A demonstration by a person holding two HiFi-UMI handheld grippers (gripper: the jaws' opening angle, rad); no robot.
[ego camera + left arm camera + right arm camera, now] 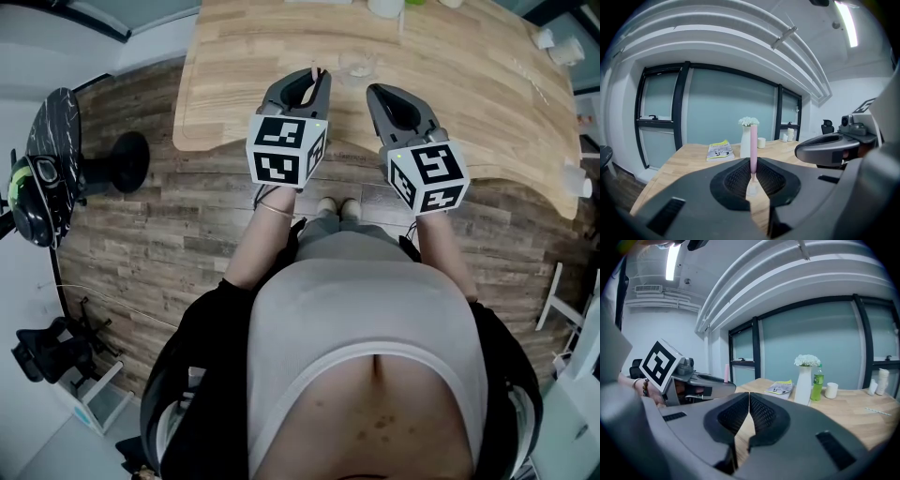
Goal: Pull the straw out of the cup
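My left gripper [314, 77] is shut on a thin pink straw [753, 147], which stands upright between its pads in the left gripper view. The straw's tip [315, 70] pokes just above that gripper in the head view. On the wooden table [469, 103], a little to the right of the straw and apart from it, stands a small clear cup [357, 66]. My right gripper [375, 92] hovers beside the left one near the table's front edge. Its jaws [749, 397] are shut with nothing between them. The pink straw [726, 372] also shows at the left of the right gripper view.
Far back on the table are a white vase with white flowers [804, 380], a green bottle [817, 380], a booklet [719, 151] and white cups [830, 390]. A black office chair [47, 169] stands on the wood floor to the left. Large windows lie beyond the table.
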